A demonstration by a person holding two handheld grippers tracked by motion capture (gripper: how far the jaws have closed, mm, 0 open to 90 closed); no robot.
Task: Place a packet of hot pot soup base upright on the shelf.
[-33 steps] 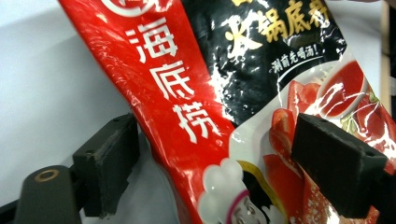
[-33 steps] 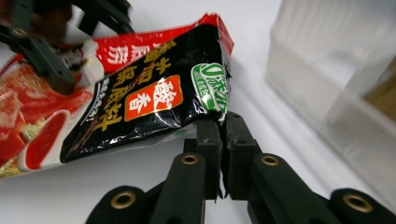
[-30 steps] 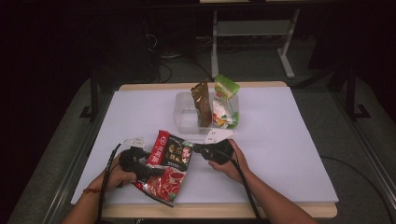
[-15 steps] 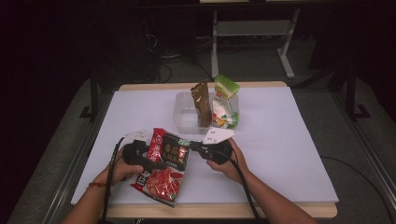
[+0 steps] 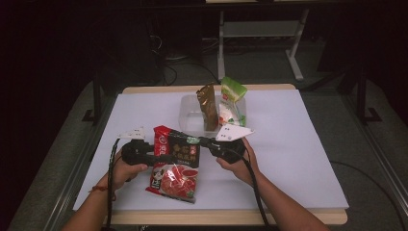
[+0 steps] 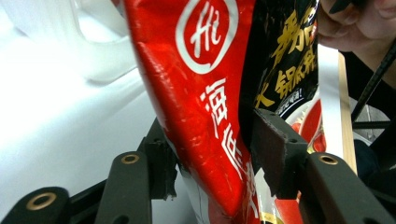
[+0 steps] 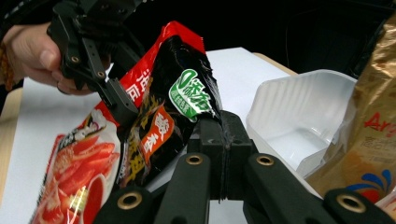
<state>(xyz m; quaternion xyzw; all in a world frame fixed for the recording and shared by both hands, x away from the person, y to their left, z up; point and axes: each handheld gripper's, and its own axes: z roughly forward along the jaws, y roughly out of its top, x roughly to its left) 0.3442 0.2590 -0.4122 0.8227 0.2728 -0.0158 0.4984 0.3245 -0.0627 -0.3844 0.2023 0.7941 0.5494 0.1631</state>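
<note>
A red and black snack bag (image 5: 175,161) hangs tilted between both grippers above the near part of the white table (image 5: 298,144). My right gripper (image 5: 199,141) is shut on its upper right edge; in the right gripper view the jaws (image 7: 225,135) pinch the black corner of the bag (image 7: 154,112). My left gripper (image 5: 161,156) has just been closing its jaws on the bag's left side. In the left gripper view the bag (image 6: 205,116) sits between the two pads (image 6: 275,149), which touch it on both sides.
A clear plastic container (image 5: 192,113) stands at the table's middle back, with a brown bag (image 5: 209,106) and a green and white bag (image 5: 232,103) upright in it. The white container (image 7: 299,116) is close beyond the right gripper. The table's wooden front edge runs below my forearms.
The left gripper has come up to the bag's left side and its jaws have narrowed onto it. Both hands and the bag's top have risen a little off the table.
</note>
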